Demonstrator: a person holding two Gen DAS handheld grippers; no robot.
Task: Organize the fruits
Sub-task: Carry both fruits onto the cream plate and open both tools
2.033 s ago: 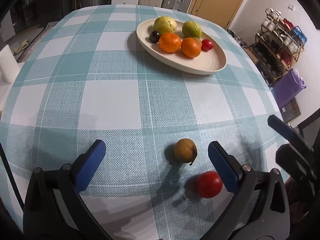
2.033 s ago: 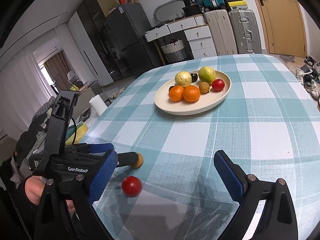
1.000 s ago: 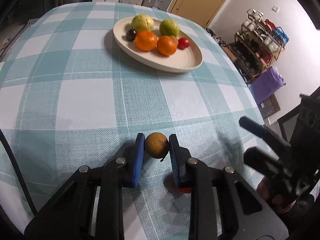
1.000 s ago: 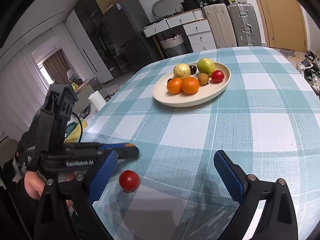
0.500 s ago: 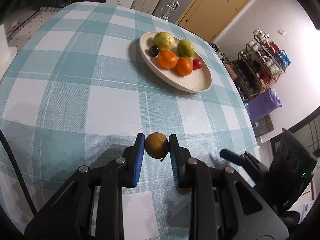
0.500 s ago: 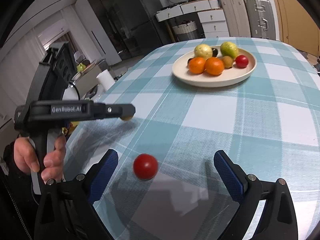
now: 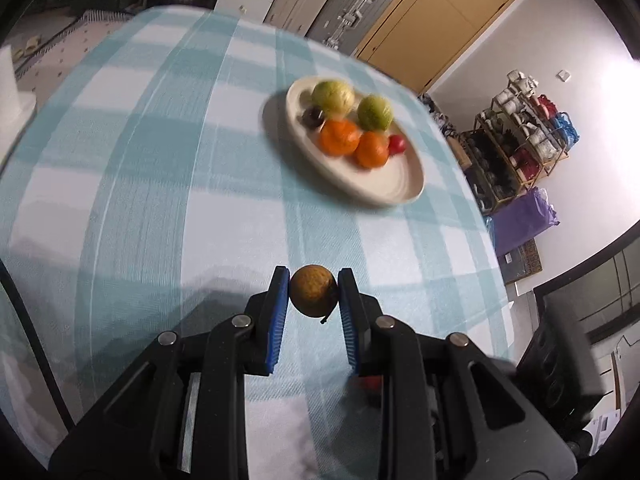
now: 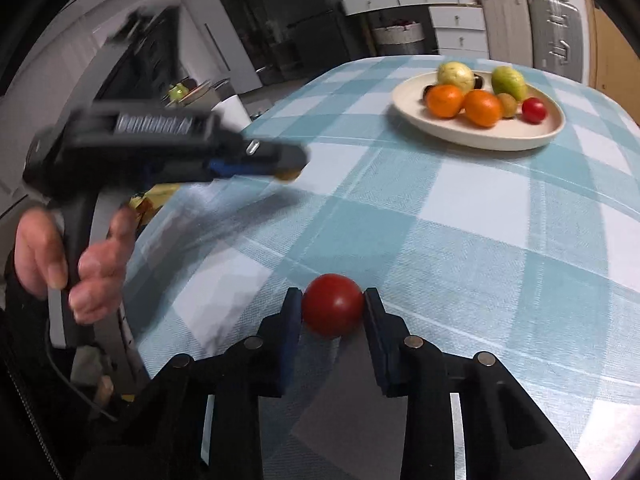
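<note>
My left gripper (image 7: 313,294) is shut on a small brown-yellow fruit (image 7: 312,296) and holds it above the checked tablecloth; it also shows blurred in the right wrist view (image 8: 294,164). My right gripper (image 8: 332,310) is shut on a red tomato (image 8: 332,309) resting low on the table. The cream oval plate (image 7: 400,190) lies far ahead with two oranges (image 7: 339,138), two green-yellow fruits, a dark plum and a small red tomato (image 7: 397,144). The plate also shows in the right wrist view (image 8: 516,138).
The round table with the teal checked cloth (image 8: 480,232) drops off at its edges. A white paper roll (image 8: 234,108) stands beyond the left edge. Suitcases and drawers (image 8: 460,28) line the far wall. A shoe rack (image 7: 520,136) stands at the right.
My right gripper has moved in and shut on the red tomato. My left gripper has lifted the brown fruit and is moving forward, towards the plate.
</note>
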